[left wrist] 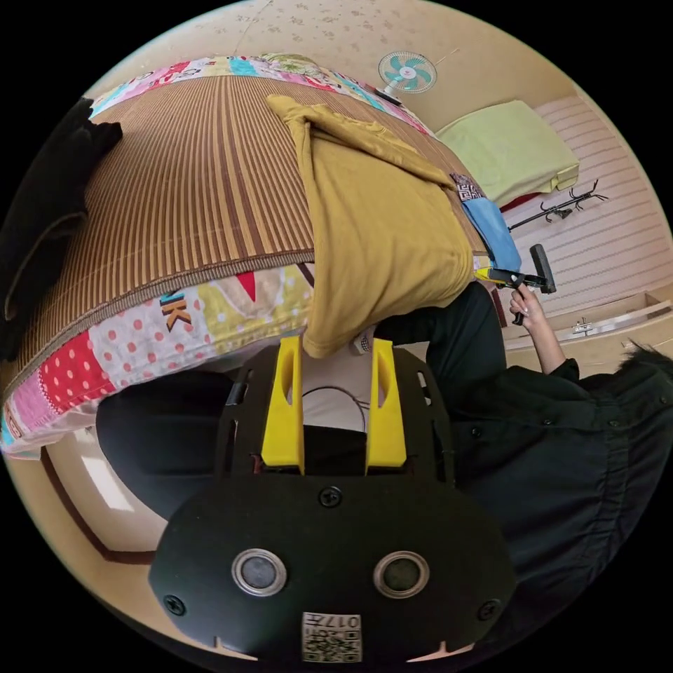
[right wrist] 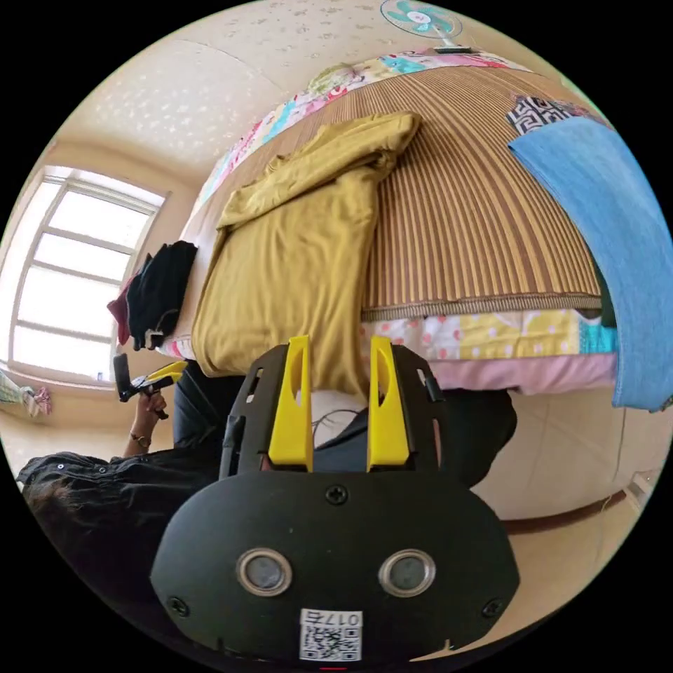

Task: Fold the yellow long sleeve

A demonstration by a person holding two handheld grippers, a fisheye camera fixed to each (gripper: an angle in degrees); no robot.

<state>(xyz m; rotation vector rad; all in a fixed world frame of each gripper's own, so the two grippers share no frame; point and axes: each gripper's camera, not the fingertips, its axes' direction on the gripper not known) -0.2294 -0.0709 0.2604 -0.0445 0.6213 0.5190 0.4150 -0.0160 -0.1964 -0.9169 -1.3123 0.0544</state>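
On the striped brown mat (left wrist: 182,210) covering the bed lies the yellow long sleeve (left wrist: 378,224), partly folded, sleeves gathered across its upper part; its lower hem hangs over the bed edge above the patchwork quilt (left wrist: 140,336).

Left gripper view: left gripper (left wrist: 335,350) has its yellow jaws spread, nothing between them. Hem of the garment hangs just beyond the jaw tips, slightly toward the left jaw; contact not evident. Right gripper (left wrist: 522,279) seen at the far side, held in a hand (left wrist: 529,305), beside the garment's other lower corner; whether its jaws are parted cannot be told from this view. Blue cloth (left wrist: 494,231) lies on the bed just past the garment. A fan (left wrist: 406,71) stands against the wall.

Right gripper view: right gripper (right wrist: 340,347) jaws spread, empty. Yellow long sleeve (right wrist: 294,259) drapes down in front, hem just ahead of the jaw tips. Left gripper (right wrist: 144,382) held in a hand (right wrist: 151,406) near the garment's opposite lower corner. Dark clothes (right wrist: 158,294) heaped at the bed edge near a window (right wrist: 70,280). Blue cloth (right wrist: 603,231) well apart on the mat.
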